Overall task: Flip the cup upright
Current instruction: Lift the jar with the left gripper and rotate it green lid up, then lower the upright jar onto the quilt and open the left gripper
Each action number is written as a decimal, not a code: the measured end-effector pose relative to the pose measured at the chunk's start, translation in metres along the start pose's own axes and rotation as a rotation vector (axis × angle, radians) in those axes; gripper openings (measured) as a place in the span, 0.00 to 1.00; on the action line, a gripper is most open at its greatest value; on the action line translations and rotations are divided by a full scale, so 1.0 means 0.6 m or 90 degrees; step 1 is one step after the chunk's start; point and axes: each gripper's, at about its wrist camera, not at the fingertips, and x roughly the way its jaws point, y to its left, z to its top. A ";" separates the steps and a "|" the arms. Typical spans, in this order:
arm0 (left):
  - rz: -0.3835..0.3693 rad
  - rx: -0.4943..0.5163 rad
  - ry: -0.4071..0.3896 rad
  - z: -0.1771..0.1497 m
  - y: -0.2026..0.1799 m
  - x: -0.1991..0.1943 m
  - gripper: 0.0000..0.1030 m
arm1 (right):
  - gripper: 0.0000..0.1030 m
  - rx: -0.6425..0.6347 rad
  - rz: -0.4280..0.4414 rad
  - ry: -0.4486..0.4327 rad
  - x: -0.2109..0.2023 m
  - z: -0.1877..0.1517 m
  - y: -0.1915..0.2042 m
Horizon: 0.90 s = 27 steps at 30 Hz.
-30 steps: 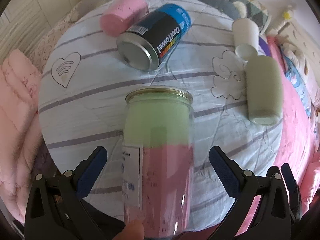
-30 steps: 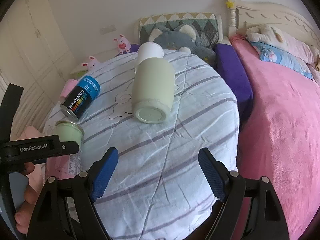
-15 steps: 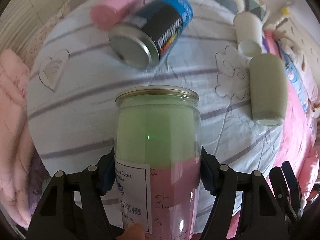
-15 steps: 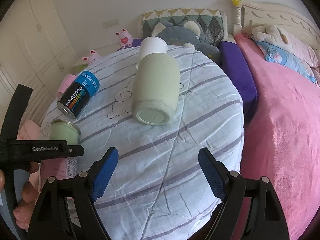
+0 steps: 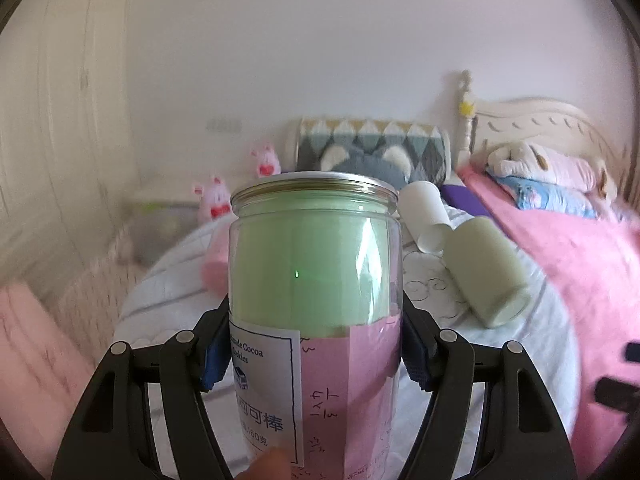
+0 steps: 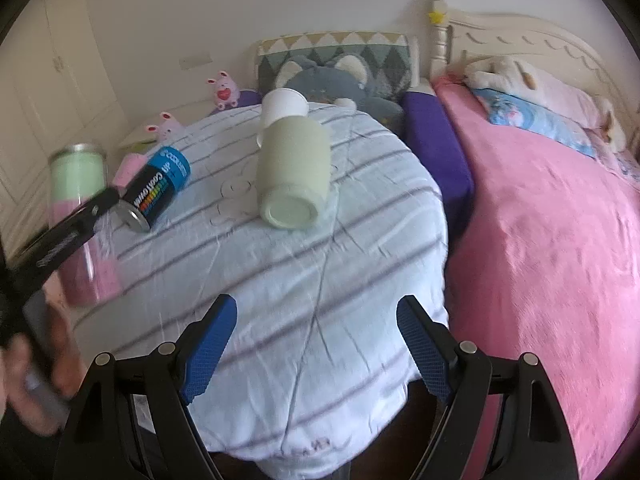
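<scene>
- On the round table [image 6: 320, 280], covered by a wrinkled pale-blue cloth with grey stripes, five cylindrical containers are counted in all; four lie on their sides and one is held.
- One clear jar [image 5: 316, 300], plastic or glass (cannot tell which), metal-rimmed, lined with green paper above and pink below, bearing a white printed label. It stands upright, metal end up, at the table's left edge in the right wrist view [image 6: 80, 220].
- Left gripper [image 5: 316, 354]: blue textured pads pressed against both sides of the jar, clamped around its mid-body. A fingertip shows at the bottom edge of the left wrist view.
- Right gripper [image 6: 316, 352]: fingers spread wide, nothing between them, hovering above the near part of the cloth.
- One sage-green matte cup [image 6: 292, 176], smooth and straight-walled, lying on its side with its flat base toward the right camera.
- One white paper cup [image 6: 282, 106], tapered, lying on its side, touching the far end of the green cup.
- One black-and-blue printed can [image 6: 158, 188] with a metal end, lying on its side just beside the jar.
- One pink cup [image 6: 128, 168], lying behind the can, largely hidden.
- Two small pink rabbit toys [image 6: 224, 88] beyond the table.
- One bed [image 6: 540, 220] with a pink fleecy cover to the right.
</scene>
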 end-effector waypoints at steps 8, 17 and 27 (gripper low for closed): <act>-0.046 0.048 -0.063 -0.072 0.013 -0.040 0.69 | 0.81 0.028 -0.057 0.026 -0.018 -0.082 0.029; -0.071 0.017 -0.065 -0.095 0.032 -0.074 0.79 | 0.81 0.022 -0.072 0.025 -0.038 -0.130 0.084; -0.065 0.007 -0.030 -0.088 0.044 -0.089 1.00 | 0.81 0.021 -0.070 -0.012 -0.077 -0.145 0.099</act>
